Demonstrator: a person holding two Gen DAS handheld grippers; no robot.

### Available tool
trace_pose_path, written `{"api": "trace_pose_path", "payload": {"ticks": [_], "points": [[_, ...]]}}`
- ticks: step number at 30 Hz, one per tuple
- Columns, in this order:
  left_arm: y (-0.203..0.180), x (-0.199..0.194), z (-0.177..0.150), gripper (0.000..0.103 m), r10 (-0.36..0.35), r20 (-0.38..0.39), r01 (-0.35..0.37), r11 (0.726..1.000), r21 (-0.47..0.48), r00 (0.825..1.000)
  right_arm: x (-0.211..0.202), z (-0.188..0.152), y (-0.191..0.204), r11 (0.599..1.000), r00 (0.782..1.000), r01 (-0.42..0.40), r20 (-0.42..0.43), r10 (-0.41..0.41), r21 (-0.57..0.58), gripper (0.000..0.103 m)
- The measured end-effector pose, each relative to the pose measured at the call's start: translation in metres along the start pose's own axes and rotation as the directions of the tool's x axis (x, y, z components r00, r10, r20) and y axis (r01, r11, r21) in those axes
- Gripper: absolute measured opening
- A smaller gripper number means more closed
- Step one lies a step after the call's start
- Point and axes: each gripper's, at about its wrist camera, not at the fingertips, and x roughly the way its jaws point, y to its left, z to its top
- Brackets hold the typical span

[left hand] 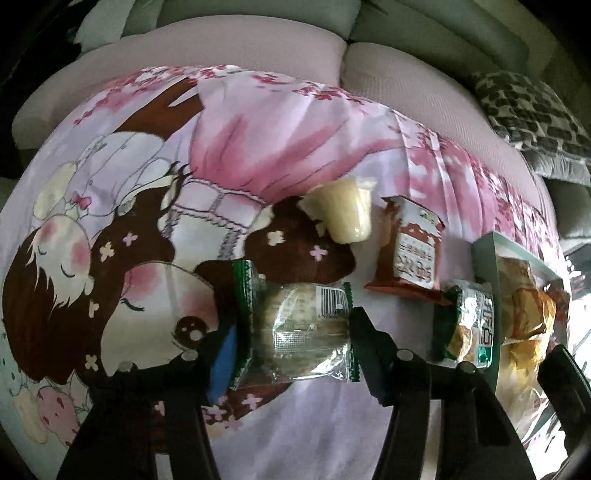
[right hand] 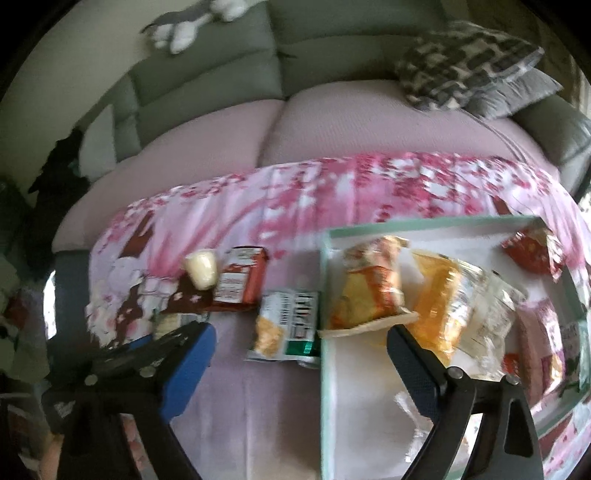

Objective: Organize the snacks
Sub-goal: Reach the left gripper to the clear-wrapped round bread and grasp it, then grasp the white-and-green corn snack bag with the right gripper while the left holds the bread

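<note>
My left gripper (left hand: 295,332) has its jaws on either side of a clear green-edged biscuit packet (left hand: 295,330) lying on the pink printed cloth; whether they press it is unclear. A pale jelly cup (left hand: 345,210), a red-white packet (left hand: 412,253) and a green-silver snack bag (left hand: 467,325) lie beyond and to the right. My right gripper (right hand: 299,350) is open and empty, above the left rim of the pale green tray (right hand: 327,332). The tray holds orange snack bags (right hand: 369,284), a clear-yellow bag (right hand: 454,295) and red packets (right hand: 532,253).
The cloth (left hand: 258,147) covers a low surface in front of a grey-pink sofa (right hand: 221,133). A patterned cushion (right hand: 469,62) lies at the sofa's right. A plush toy (right hand: 192,26) sits on the sofa back.
</note>
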Motion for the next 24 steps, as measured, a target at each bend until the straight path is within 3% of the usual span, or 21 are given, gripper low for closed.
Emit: {"api": "trace_pose_path", "payload": {"ticks": [5, 10, 24], "points": [[0.020, -0.002, -0.001, 0.060, 0.014, 0.002, -0.014, 0.997, -0.075, 1.000, 0.014, -0.004, 0.010, 0.997, 0.998, -0.061, -0.034, 0.060, -0.038, 0.083], [0.038, -0.008, -0.003, 0.060, 0.025, 0.003, -0.025, 0.992, -0.127, 1.000, 0.031, -0.010, 0.018, 0.995, 0.994, -0.074, -0.086, 0.069, -0.062, 0.075], [0.046, -0.014, -0.006, 0.060, 0.005, -0.002, -0.005, 0.987, -0.161, 1.000, 0.054, -0.011, 0.021, 0.996, 0.994, -0.058, -0.099, 0.051, -0.073, 0.074]]}}
